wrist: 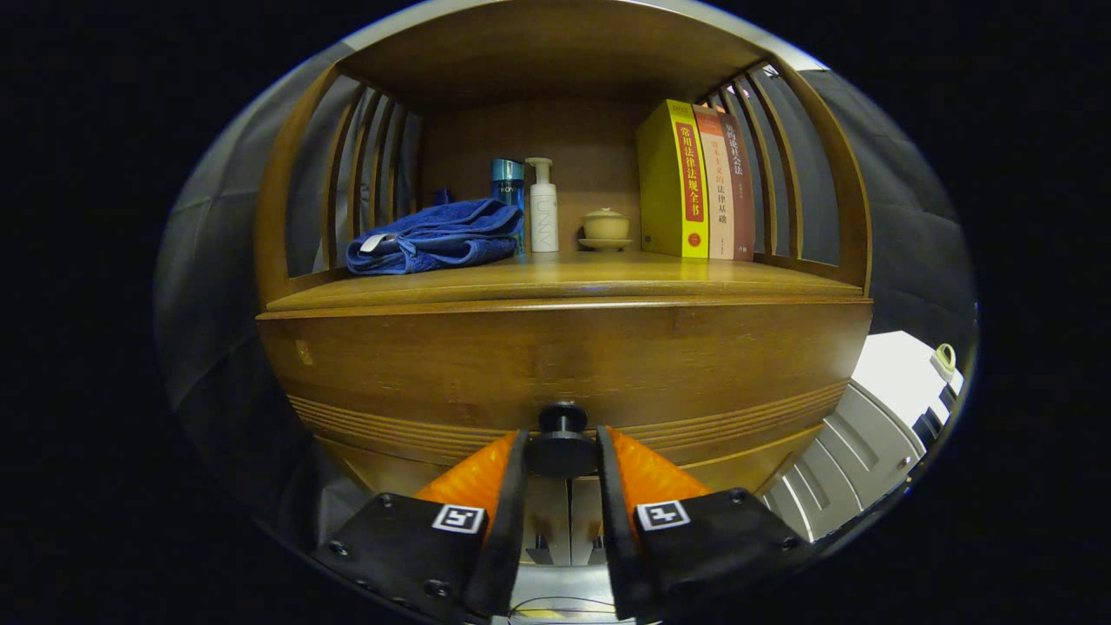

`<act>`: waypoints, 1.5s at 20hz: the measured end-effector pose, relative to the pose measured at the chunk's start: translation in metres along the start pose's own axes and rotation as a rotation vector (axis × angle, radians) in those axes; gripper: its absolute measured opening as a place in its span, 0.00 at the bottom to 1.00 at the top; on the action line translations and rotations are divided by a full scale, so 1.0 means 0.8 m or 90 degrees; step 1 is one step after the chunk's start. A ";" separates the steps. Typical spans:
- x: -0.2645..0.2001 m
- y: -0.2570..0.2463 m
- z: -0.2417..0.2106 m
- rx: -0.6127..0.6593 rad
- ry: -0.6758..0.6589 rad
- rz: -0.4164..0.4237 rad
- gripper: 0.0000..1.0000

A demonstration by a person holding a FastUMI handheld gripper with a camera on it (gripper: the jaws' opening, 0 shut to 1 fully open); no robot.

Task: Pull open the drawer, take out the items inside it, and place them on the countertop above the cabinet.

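While level with the drawer [564, 360] front, gripper [562, 451] clenched on the black knob [562, 441], below countertop [564, 278] bearing blue towel [438, 236].

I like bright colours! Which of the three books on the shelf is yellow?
The yellow book is the thickest one, standing at the end nearest the little lidded cup. The other two books beside it are pale and brown. The gripper jaws sit around the drawer knob.

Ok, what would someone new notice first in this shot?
The claw closed on the black drawer knob, right up against the wooden cabinet front. On the countertop above, a blue towel lies beside a white pump bottle, with a yellow book standing further along.
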State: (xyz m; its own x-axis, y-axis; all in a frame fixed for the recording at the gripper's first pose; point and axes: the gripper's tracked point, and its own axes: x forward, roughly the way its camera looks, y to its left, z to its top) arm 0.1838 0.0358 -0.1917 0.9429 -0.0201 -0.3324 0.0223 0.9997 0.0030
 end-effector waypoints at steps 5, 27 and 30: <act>-0.020 0.000 -0.008 0.033 0.031 0.008 0.47; -0.195 0.005 -0.079 0.048 0.080 -0.014 0.46; -0.205 0.003 -0.081 0.056 0.081 -0.013 0.46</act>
State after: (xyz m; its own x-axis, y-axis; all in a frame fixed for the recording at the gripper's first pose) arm 0.0074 0.0420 -0.1983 0.8926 -0.0339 -0.4495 0.0758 0.9943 0.0755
